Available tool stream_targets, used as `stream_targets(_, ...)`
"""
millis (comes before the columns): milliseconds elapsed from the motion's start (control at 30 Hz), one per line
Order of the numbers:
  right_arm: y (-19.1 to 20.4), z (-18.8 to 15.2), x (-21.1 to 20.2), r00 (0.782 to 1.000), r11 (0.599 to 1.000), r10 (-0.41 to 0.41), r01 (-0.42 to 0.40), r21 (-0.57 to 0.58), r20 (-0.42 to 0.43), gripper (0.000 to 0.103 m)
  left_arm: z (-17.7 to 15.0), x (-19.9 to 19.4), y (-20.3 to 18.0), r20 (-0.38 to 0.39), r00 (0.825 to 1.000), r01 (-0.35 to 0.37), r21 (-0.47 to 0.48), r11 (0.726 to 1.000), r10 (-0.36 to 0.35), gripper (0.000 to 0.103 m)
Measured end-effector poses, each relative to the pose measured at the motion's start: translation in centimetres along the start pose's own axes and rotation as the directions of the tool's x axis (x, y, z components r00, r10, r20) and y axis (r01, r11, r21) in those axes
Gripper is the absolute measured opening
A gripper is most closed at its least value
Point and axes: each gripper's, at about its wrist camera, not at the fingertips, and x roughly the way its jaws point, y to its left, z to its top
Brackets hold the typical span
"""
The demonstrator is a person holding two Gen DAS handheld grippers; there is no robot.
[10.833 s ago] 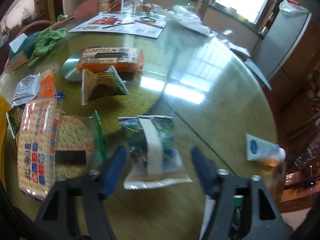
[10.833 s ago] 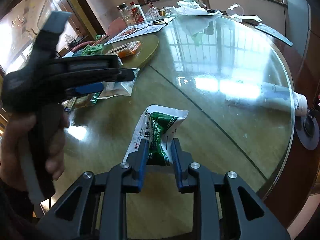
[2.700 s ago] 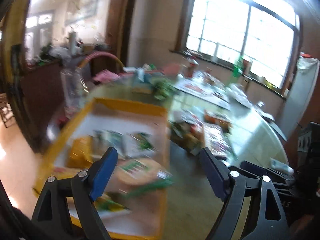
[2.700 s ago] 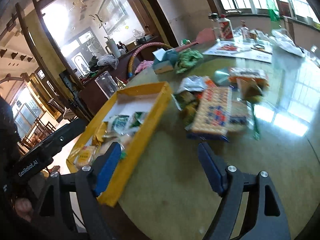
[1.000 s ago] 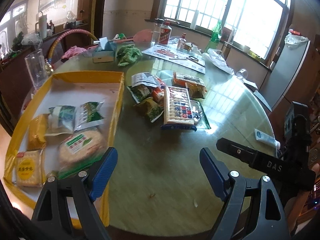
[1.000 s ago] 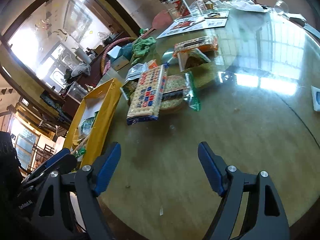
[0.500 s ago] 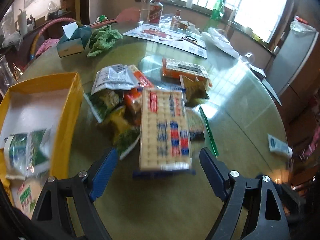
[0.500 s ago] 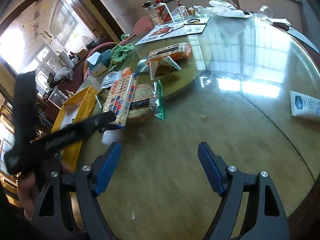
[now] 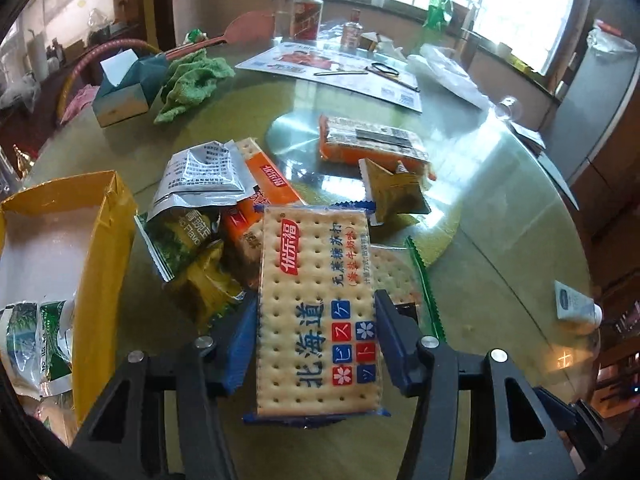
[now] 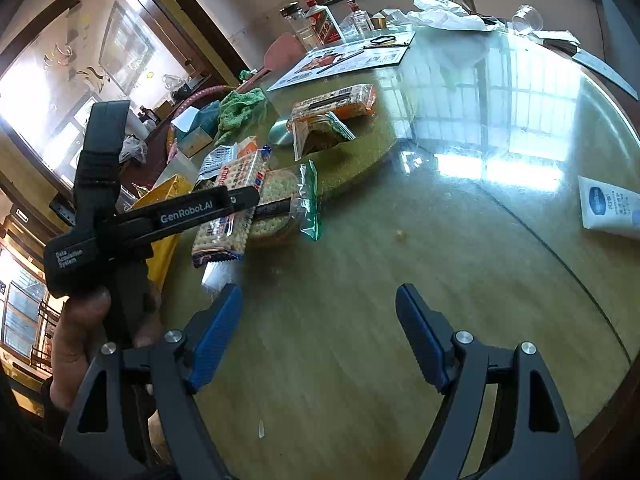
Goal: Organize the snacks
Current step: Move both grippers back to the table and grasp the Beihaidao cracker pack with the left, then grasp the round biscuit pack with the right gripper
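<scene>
The left tongs (image 9: 316,344) have just come down and squeezed in on the big cracker pack (image 9: 316,312) at the bottom middle, ready to carry it to the yellow box (image 9: 104,240), while the right tongs (image 10: 320,332) stay wide apart and empty.

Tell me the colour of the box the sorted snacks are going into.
Yellow outside with a white inside; the box shows best in the left wrist view, at the left edge.

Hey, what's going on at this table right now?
A person is sorting snacks into a yellow box. The left gripper has just been closing its jaws around a long cracker pack on top of the snack pile. The right gripper hangs open over bare table, holding nothing.
</scene>
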Motion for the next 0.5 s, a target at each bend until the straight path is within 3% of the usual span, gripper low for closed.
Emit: stream_targets(500,2.1,-0.3,0.6,0.999,0.997,0.042,-0.043,-0.070,-0.014,0.080,-5.6,-9.2,3.7,0.132,0.983,0.138,-0.101,0.985,-0.124,0.055)
